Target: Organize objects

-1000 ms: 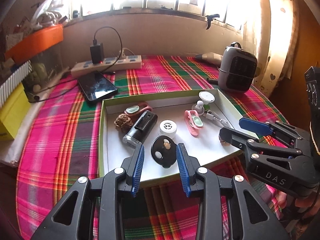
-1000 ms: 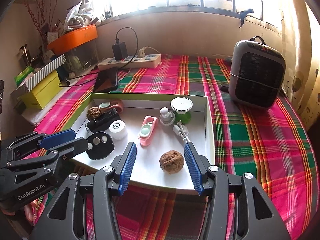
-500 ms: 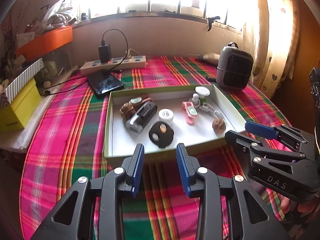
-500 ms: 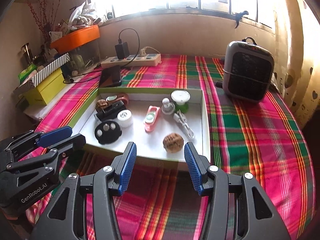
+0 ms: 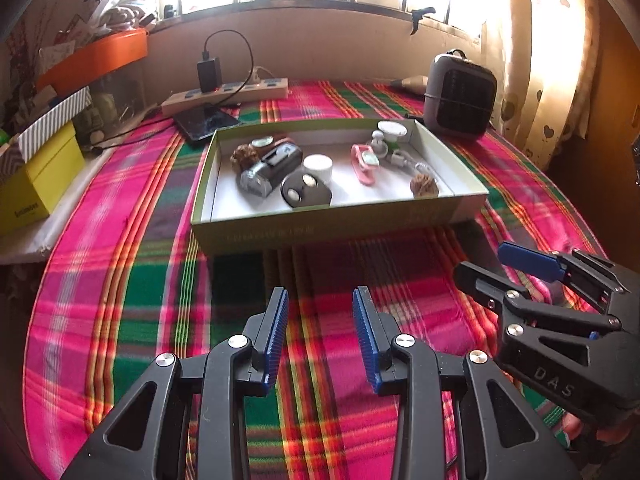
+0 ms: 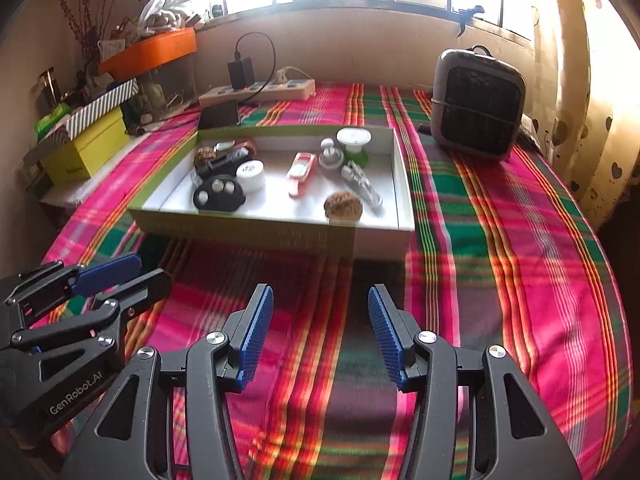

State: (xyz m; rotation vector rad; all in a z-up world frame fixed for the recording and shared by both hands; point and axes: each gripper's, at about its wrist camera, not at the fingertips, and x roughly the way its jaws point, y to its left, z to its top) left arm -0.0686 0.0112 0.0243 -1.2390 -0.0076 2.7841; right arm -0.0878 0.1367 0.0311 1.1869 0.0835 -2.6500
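Note:
A shallow green-sided box with a white floor sits on the plaid cloth. In it lie a walnut at the front right, a second walnut, a black oval fob, a white round cap, a pink device, a dark bottle-like item and a white cable adapter. My left gripper and my right gripper hover side by side over the cloth in front of the box. Both are open with nothing between their fingers.
A grey heater stands behind the box at the right. A power strip with a charger and a dark phone lie at the back. A yellow box sits off the left edge.
Both grippers have drawn back from the box toward the near side of the table, so the box now lies farther ahead. Nothing in the box has moved.

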